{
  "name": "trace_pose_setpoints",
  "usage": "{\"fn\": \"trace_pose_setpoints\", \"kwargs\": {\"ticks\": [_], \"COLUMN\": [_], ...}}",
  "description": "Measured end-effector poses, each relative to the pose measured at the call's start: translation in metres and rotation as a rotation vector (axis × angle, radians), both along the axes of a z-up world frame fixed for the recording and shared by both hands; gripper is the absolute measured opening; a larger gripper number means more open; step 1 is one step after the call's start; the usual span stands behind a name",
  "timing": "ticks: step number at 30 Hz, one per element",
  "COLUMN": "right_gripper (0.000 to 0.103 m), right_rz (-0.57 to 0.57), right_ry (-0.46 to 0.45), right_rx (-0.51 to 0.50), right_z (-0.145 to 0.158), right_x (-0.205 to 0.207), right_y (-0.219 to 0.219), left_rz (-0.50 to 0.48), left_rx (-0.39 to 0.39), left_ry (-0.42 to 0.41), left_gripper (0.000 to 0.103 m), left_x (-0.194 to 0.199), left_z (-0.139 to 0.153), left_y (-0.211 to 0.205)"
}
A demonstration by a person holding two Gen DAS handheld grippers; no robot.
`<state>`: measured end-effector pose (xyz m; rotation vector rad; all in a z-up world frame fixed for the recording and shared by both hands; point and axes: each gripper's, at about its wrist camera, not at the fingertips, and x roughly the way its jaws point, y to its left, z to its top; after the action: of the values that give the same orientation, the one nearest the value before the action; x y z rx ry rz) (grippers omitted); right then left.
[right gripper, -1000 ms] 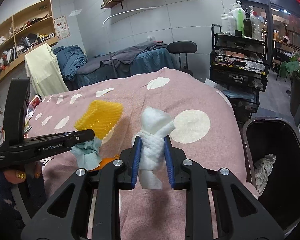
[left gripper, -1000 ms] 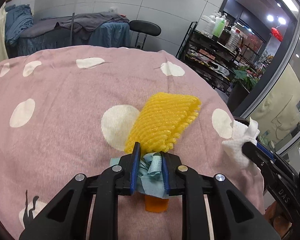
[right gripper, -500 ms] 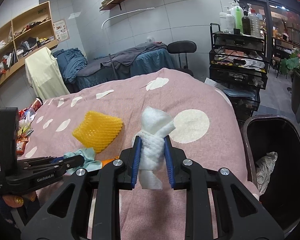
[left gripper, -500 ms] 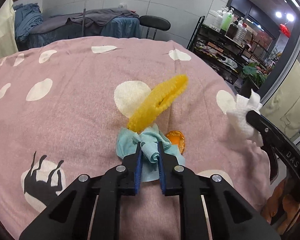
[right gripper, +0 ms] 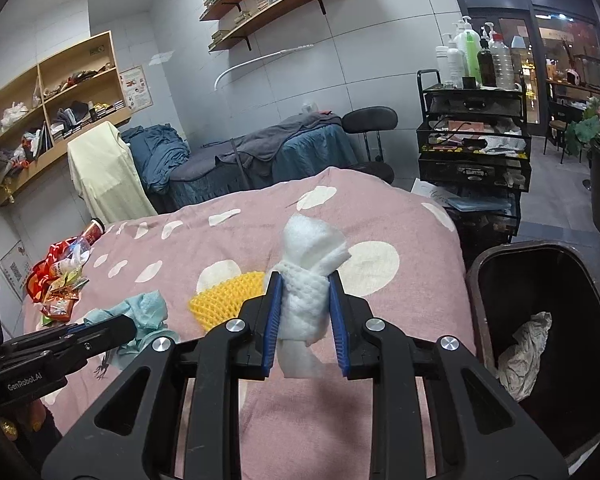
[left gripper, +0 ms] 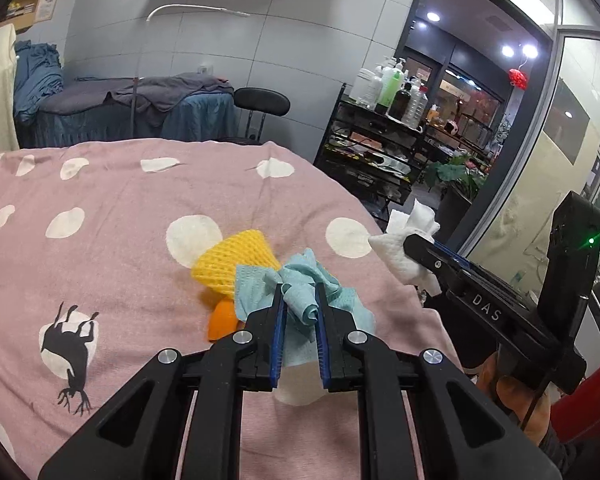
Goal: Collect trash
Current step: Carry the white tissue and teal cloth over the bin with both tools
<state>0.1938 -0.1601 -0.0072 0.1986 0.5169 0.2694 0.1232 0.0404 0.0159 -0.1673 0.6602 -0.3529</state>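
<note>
Snack wrappers (right gripper: 58, 284): a red and mixed heap at the far left edge of the bed.
Bed (left gripper: 112, 216): pink cover with white spots and a black horse print (it carries all the loose trash).
Left claw (left gripper: 299, 302): clenched on the light blue paper wad (left gripper: 300, 304), which bunches up between the blue pads and spills out on both sides.
Orange scrap (left gripper: 221, 320): lies on the cover just left of the left claw, partly under the blue wad.
Yellow foam net (left gripper: 236, 262): rests on the cover, touching the blue wad's far left side.
Right claw (right gripper: 305, 312): grasping the white tissue wad (right gripper: 306, 280), held upright, its top poking above the pads.
Dark bin (right gripper: 488, 280): stands beside the bed at the right (a crumpled grey paper (right gripper: 526, 354) lies inside).
</note>
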Motion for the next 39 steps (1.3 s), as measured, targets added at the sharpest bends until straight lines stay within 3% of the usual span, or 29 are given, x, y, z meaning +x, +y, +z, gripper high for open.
{"fn": "trace_pose_setpoints", "kwargs": {"ticks": [8,17,32,34,35,36,38,39], "right_gripper": [0.024,0.024,0.024,0.029,0.038,0.056,0.074,0.078], "right_rz": [-0.161,-0.343,-0.402,-0.402,-0.407,-0.412,-0.425,-0.429], "right_ry": [0.003,0.095,0.245,0.266,0.271,0.269,0.255,0.252], "right_rx": [-0.028,-0.015,0.006,0.005,0.014,0.023,0.030,0.029], "right_z": [-0.002,-0.033,-0.078,-0.084,-0.087,-0.089,-0.090,-0.091], "right_x": [-0.027,-0.039,-0.011,-0.007,-0.007,-0.009,-0.012,-0.013], "right_y": [-0.068,-0.143,-0.180,-0.180,-0.181,-0.181,-0.181,-0.181], "left_rz": [-0.122,-0.231,-0.322,-0.327,-0.330,-0.334,-0.338,-0.339], "left_rx": [0.011,0.036,0.071,0.072,0.073,0.073,0.076,0.076], "left_ry": [-0.013,-0.017,0.001,0.006,0.010,0.014,0.021,0.024], "left_gripper": [0.014,0.014,0.014,0.014,0.014,0.014,0.014,0.014], "left_x": [0.008,0.014,0.022,0.021,0.022,0.022,0.023,0.024], "left_z": [-0.002,-0.003,-0.008,-0.009,-0.010,-0.011,-0.012,-0.013], "left_y": [-0.061,-0.119,-0.162,-0.165,-0.166,-0.168,-0.170,-0.170]}}
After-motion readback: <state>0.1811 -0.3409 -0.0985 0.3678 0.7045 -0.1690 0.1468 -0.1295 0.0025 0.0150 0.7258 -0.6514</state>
